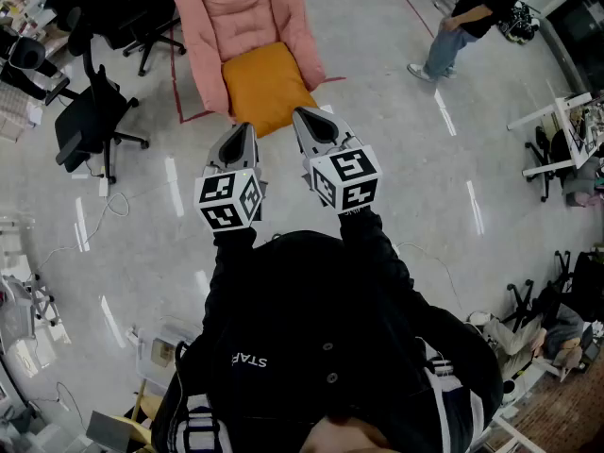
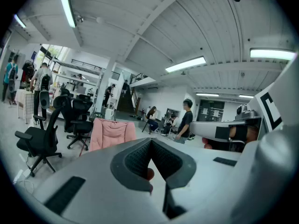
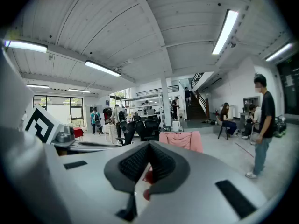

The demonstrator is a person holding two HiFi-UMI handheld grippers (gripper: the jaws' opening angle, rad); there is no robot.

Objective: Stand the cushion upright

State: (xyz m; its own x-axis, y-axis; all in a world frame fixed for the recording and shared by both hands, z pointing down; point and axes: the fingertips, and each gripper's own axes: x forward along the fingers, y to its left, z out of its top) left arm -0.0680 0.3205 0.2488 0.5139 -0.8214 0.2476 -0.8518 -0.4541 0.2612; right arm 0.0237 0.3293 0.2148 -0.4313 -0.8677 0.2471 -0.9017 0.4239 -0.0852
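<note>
Pointing toward the upper middle of the head view, the left gripper (image 1: 243,130) and right gripper (image 1: 305,117) were held side by side above the grey floor (image 1: 415,177). Just past their tips, the orange cushion (image 1: 267,85) lay flat on the seat of a pink chair (image 1: 241,12). A black office chair (image 1: 90,116) stood at the left and a person (image 1: 469,17) at the upper right.

In the left gripper view, the jaws were closed together with nothing held, and the pink chair sat left of centre, well beyond them.

In the right gripper view, the jaws were also closed and empty, with the pink chair just above them in the frame.
</note>
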